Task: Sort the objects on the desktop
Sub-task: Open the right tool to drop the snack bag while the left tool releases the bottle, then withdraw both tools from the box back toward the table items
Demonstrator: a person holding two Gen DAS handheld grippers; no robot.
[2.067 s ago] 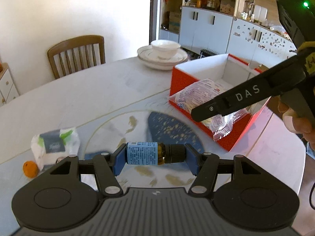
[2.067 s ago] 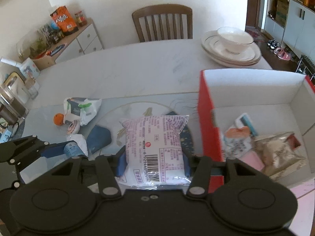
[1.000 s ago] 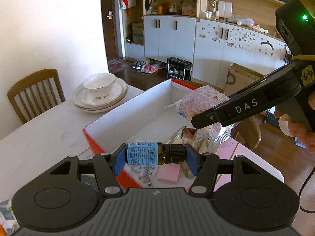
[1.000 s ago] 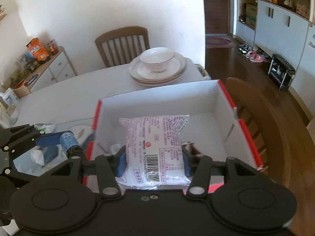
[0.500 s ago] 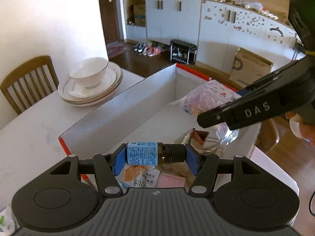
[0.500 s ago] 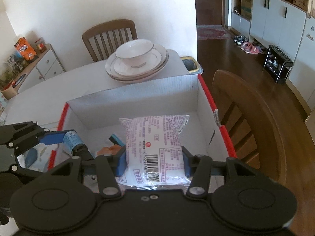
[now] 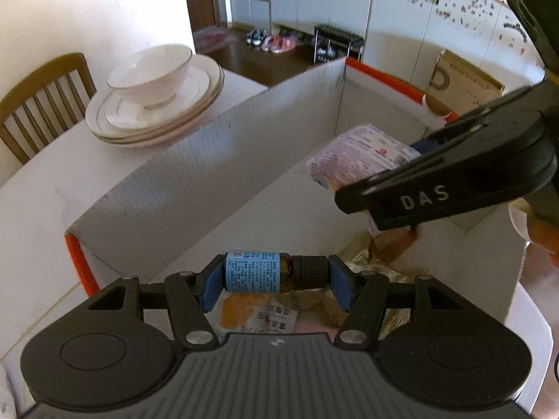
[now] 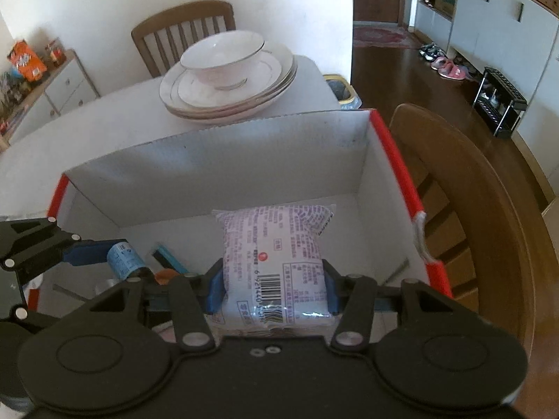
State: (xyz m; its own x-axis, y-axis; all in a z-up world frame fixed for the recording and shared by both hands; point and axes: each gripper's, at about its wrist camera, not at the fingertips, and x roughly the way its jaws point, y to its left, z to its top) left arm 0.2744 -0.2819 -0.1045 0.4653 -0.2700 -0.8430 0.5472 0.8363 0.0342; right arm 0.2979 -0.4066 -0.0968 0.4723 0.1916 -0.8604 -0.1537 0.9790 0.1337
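Left wrist view shows the left gripper (image 7: 276, 277) fingers grasping a small bottle (image 7: 267, 272) above the box (image 7: 195, 174), which already contains several packets. The right gripper (image 8: 270, 291) clamps a snack pack (image 8: 276, 251) over it. Both are not yet dropped in.

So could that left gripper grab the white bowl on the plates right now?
Probably not. The left gripper is already shut on a small bottle, and the box's tall wall stands between it and the white bowl.
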